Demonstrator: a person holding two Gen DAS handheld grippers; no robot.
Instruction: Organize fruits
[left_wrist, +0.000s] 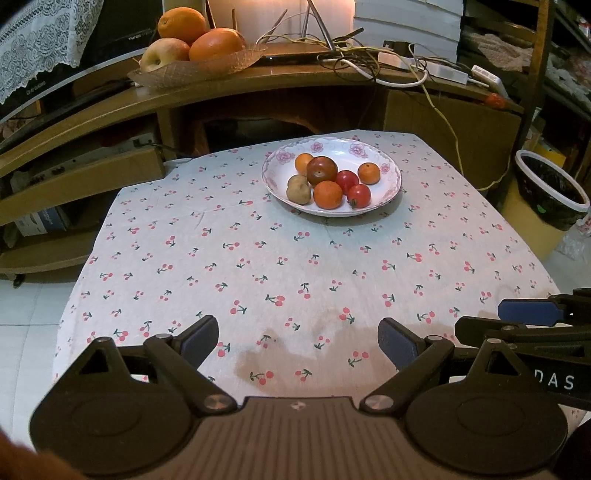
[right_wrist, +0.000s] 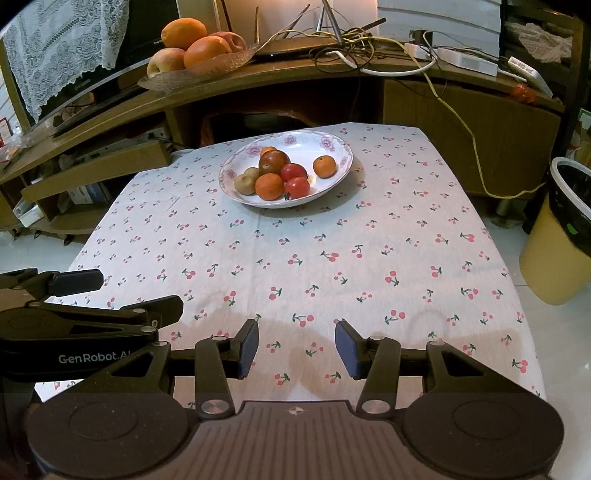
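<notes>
Well ahead of both tools, the white flowered plate (left_wrist: 388, 184) sits at the worktop's (left_wrist: 258, 266) far end, holding seven small round fruits (left_wrist: 322, 171) with no clear long axis. Left tool (left_wrist: 297, 343) and right tool (right_wrist: 296, 347) hover over the cherry-print cloth's near edge, fingers apart, gripping nothing.

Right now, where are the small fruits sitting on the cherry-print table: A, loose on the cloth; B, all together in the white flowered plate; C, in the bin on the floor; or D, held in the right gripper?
B: the small fruits all lie in the white flowered plate, and both the left gripper and right gripper are open and empty.
</notes>
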